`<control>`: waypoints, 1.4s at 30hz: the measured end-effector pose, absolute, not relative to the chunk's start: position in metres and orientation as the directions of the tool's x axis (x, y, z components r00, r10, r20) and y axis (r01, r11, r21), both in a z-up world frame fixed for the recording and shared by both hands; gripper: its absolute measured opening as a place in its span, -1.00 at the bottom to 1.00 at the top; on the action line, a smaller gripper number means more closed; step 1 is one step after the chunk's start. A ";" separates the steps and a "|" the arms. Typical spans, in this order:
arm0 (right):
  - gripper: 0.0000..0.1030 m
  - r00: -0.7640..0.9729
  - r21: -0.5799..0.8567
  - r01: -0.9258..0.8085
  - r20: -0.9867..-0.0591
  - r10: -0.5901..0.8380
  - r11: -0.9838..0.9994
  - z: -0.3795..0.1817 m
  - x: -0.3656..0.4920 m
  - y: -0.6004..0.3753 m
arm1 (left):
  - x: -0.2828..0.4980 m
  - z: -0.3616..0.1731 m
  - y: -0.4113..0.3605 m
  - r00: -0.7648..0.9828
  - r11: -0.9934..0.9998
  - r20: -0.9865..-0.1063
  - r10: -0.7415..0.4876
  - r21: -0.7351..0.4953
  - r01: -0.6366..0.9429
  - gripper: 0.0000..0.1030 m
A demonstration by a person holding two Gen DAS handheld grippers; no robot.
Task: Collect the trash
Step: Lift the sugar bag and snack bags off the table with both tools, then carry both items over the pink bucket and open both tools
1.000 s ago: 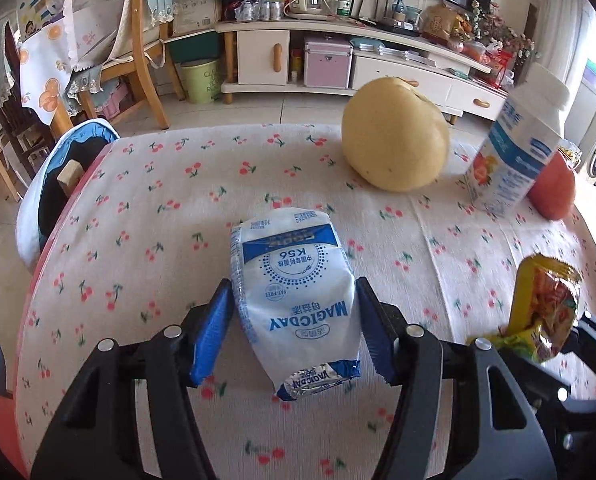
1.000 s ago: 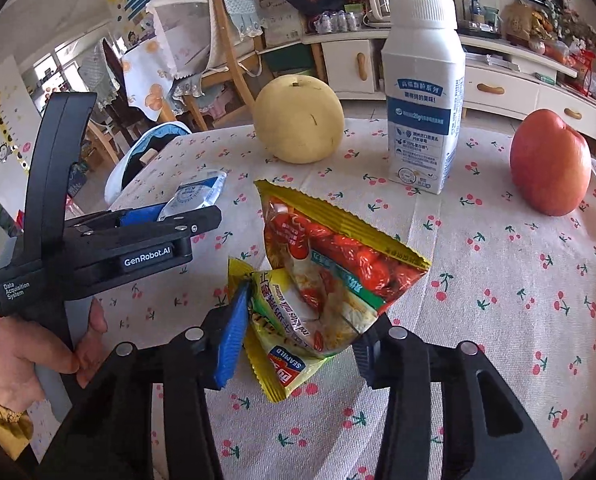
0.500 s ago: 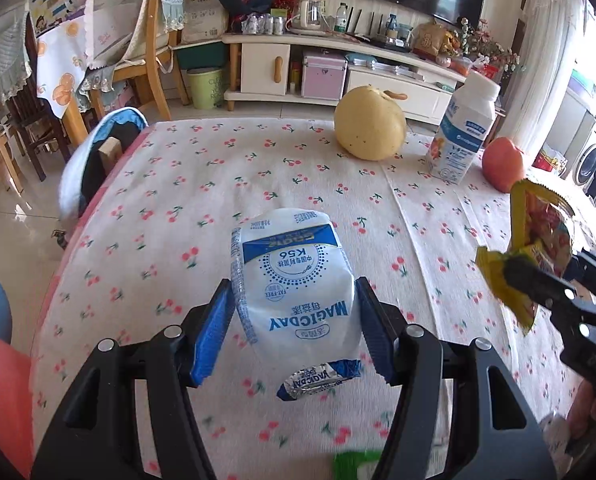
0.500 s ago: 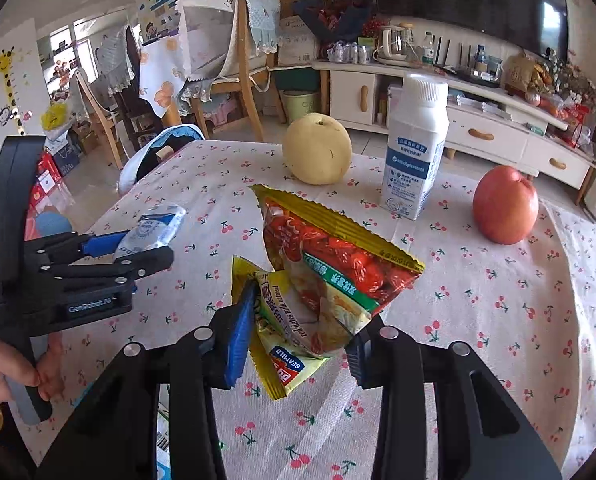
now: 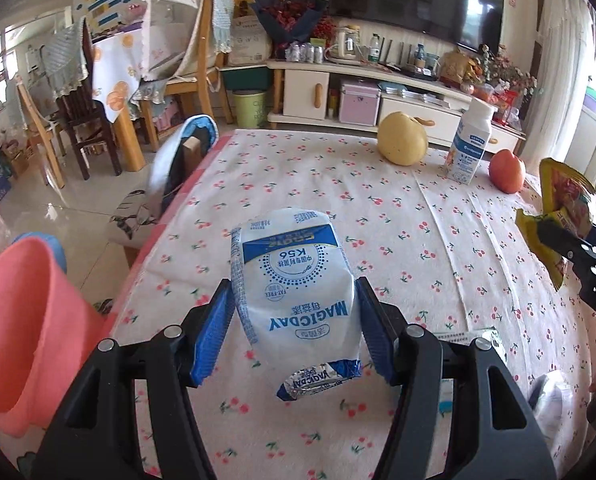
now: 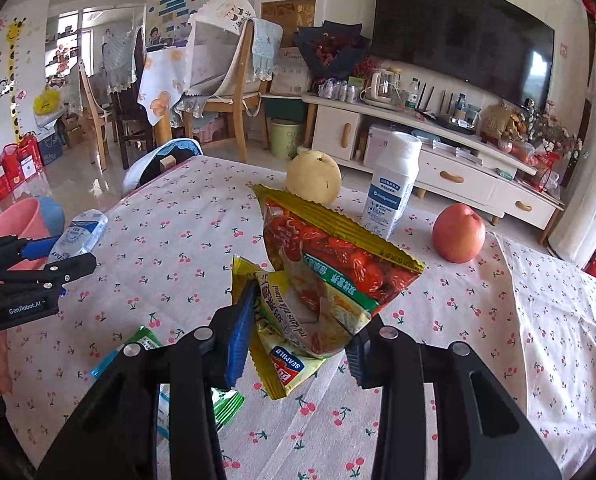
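My left gripper [image 5: 294, 334] is shut on a white and blue MAGICDAY pouch [image 5: 294, 280] and holds it above the cherry-print table [image 5: 397, 216]. The pouch also shows in the right wrist view [image 6: 80, 232]. My right gripper [image 6: 298, 332] is shut on a yellow and red snack wrapper [image 6: 329, 268] and holds it above the table; the wrapper also shows at the right of the left wrist view [image 5: 561, 204]. A pink bin [image 5: 22, 320] stands off the table's left edge, low in the left wrist view.
A pear [image 6: 313, 176], a white bottle [image 6: 391, 190] and a red apple [image 6: 457, 234] stand at the far side of the table. A green and white wrapper [image 6: 146, 346] lies on the table near my right gripper. Chairs and a TV cabinet stand beyond.
Both grippers have risen and pulled back from the table with their loads. The pink bin has come into view at the left, and the green wrapper below.
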State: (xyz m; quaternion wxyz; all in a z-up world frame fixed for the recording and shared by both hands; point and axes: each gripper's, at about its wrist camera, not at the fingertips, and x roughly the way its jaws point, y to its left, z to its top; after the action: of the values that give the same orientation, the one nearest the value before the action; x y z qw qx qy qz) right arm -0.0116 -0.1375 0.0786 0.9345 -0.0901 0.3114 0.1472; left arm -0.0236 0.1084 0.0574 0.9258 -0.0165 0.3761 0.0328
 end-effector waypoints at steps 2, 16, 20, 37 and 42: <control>-0.21 0.769 -0.075 -0.332 -0.599 0.223 0.940 0.082 -0.022 -0.137 | -0.032 0.063 0.112 0.727 0.997 -0.683 0.062 0.003 -0.083 0.20; -0.21 0.720 0.043 -0.395 -0.605 0.339 0.918 0.097 -0.081 -0.108 | -0.073 0.096 0.131 0.796 0.992 -0.595 0.108 0.014 -0.124 0.20; -0.21 0.695 0.078 -0.417 -0.615 0.373 0.906 0.098 -0.091 -0.092 | -0.076 0.103 0.142 0.809 0.989 -0.573 0.132 0.016 -0.150 0.20; -0.21 0.602 0.139 -0.518 -0.642 0.475 0.844 0.101 -0.103 -0.009 | -0.081 0.120 0.229 0.789 0.933 -0.552 0.268 -0.057 -0.357 0.21; -0.21 0.566 0.176 -0.559 -0.633 0.528 0.810 0.105 -0.096 0.025 | -0.083 0.122 0.254 0.776 0.908 -0.559 0.294 -0.090 -0.409 0.21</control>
State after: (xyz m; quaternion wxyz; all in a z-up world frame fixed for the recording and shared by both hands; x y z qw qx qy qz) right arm -0.0961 0.0252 0.1054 0.8846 -0.0223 0.3503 0.3070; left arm -0.0827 0.2542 0.1218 0.9365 -0.1035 0.2775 0.1876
